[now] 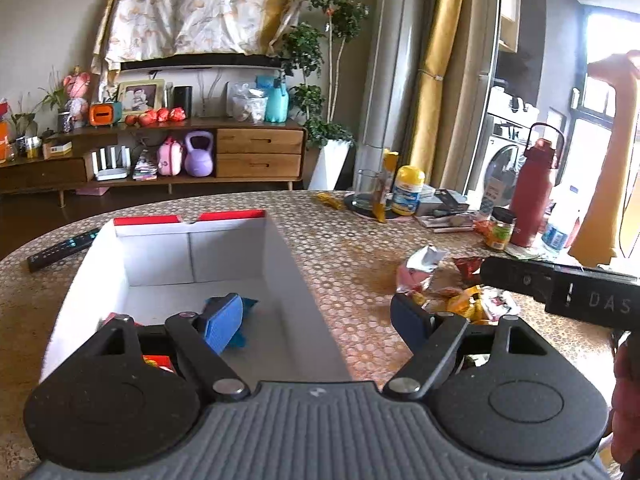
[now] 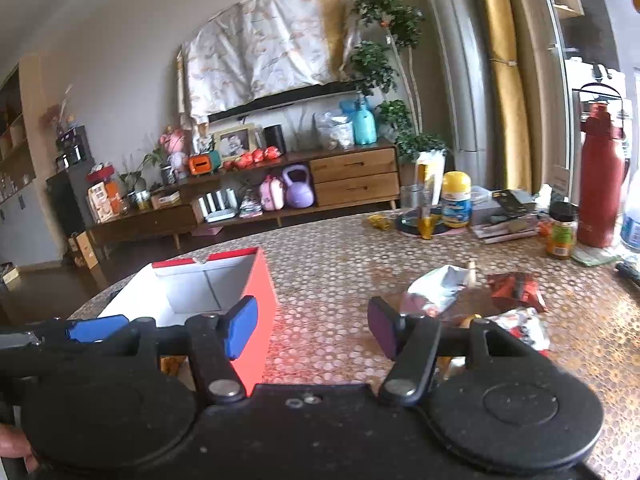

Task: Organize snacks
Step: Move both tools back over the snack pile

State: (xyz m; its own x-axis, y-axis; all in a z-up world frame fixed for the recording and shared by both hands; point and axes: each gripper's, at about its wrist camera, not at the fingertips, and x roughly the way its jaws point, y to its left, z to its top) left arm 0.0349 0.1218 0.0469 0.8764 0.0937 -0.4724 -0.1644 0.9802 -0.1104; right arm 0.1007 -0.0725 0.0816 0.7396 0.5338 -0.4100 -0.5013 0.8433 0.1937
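A red box with a white inside (image 1: 224, 256) stands open on the round table; it also shows in the right wrist view (image 2: 256, 280). A blue snack packet (image 1: 244, 338) and a red one (image 1: 158, 360) lie inside it. My left gripper (image 1: 316, 320) is open and empty, its left finger over the box, its right finger beside it. A heap of snack packets (image 1: 460, 300) lies to the right of the box, also in the right wrist view (image 2: 512, 308). My right gripper (image 2: 312, 326) is open and empty, between the box and the heap.
A remote control (image 1: 60, 250) lies left of the box. At the table's far right stand a red bottle (image 1: 534, 196), a jar (image 1: 501, 228), a yellow-capped tub (image 1: 408, 190), a glass (image 1: 370, 188) and books (image 2: 504, 220). The patterned table top (image 1: 352, 248) lies between.
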